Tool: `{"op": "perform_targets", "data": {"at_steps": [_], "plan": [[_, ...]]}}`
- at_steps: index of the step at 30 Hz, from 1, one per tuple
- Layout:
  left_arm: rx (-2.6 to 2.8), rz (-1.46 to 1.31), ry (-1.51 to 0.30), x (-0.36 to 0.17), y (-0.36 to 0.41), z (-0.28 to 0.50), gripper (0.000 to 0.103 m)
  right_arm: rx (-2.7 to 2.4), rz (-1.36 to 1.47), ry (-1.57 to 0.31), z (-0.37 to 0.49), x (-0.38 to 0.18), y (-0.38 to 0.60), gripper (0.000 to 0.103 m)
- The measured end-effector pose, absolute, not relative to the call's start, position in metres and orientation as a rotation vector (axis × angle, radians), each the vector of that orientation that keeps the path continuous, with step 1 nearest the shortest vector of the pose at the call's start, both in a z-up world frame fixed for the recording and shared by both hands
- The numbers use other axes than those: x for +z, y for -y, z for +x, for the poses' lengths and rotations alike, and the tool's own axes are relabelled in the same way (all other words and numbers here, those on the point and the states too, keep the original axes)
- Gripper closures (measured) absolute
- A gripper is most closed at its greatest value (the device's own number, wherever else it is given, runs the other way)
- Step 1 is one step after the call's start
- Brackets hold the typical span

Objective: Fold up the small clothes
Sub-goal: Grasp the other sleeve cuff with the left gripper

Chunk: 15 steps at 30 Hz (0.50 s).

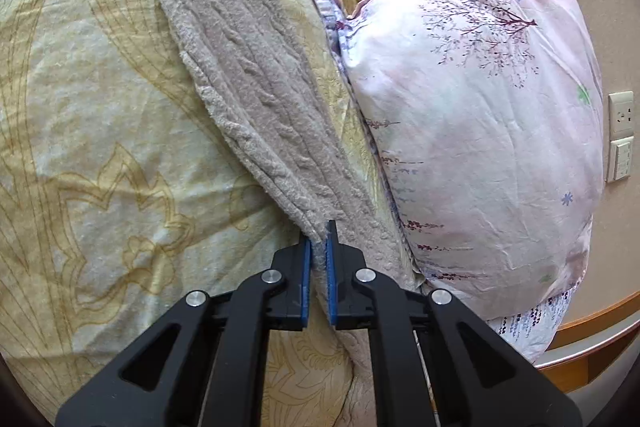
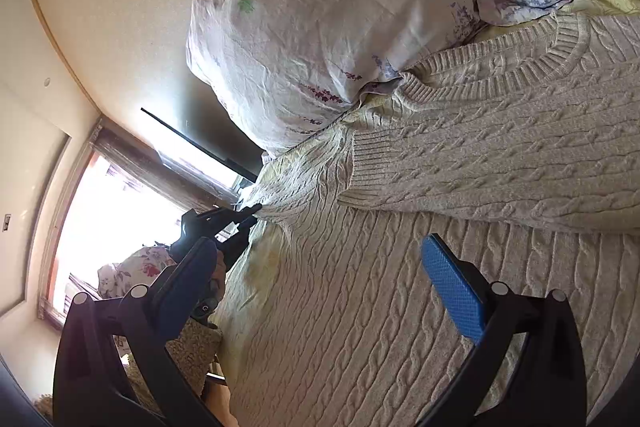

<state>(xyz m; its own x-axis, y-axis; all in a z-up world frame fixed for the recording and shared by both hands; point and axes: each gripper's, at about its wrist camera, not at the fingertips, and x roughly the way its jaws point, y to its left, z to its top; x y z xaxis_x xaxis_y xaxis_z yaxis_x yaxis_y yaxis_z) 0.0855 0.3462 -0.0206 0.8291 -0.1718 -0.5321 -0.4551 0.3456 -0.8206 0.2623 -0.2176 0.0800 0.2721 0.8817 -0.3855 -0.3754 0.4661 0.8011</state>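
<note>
Left hand-held gripper (image 1: pixel 319 239) pinching sweater (image 1: pixel 256 99) edge; right hand-held gripper (image 2: pixel 320 267) spread; neckline toward pillow (image 2: pixel 320 27).

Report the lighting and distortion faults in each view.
Left wrist view: even, soft daylight, no glare; fisheye bulges the pink floral pillow and bends the beige cable-knit sweater. Right wrist view: the bright window is blown out to white, leaving the left gripper a dark silhouette.
</note>
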Motion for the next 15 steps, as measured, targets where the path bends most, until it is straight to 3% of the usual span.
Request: {"op": "perform_targets", "data": {"at_steps": [8,15], "plan": [[0.010,-1.071,-0.486,0.051,-0.301,0.102,0.098,0.917,0.628,-0.918,0.266,0.086,0.211,0.001],[-0.267,-0.936,-0.508,0.085,-0.195,0.131,0.098,0.822,0.706,-0.814,0.270,0.086,0.230,0.001]]}}
